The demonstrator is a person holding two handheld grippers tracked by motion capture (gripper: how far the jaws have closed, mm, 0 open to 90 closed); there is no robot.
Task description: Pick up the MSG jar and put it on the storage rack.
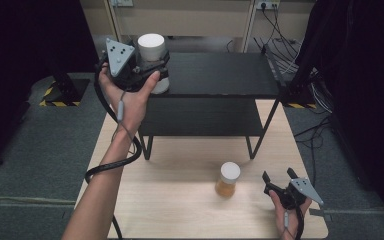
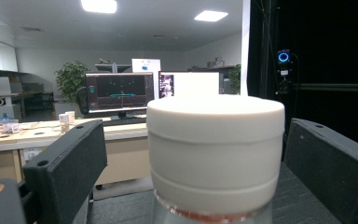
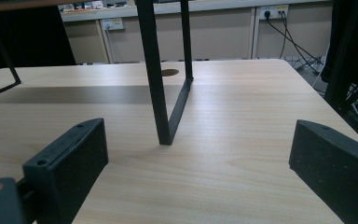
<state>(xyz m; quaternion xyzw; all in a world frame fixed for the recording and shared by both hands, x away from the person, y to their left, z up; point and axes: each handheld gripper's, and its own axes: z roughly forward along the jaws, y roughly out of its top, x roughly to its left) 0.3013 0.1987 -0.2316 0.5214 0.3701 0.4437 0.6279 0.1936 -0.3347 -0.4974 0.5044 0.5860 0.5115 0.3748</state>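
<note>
White-capped jar (image 1: 151,50) on top shelf of black rack (image 1: 220,75), at its left end, between jaws of left gripper (image 1: 147,67). Jaws spread, gaps on both sides of cap in left gripper view (image 2: 216,149), apparently not touching. Right gripper (image 1: 280,176) low on wooden table (image 1: 180,200), jaws spread, nothing between. Amber jar (image 1: 228,179) just beside it, upright.

A matt white plastic cap (image 2: 215,149) tops the clear bottle (image 1: 152,65). The table (image 3: 242,154) is pale, smooth wood; the shelf (image 1: 215,75) matt black metal.
</note>
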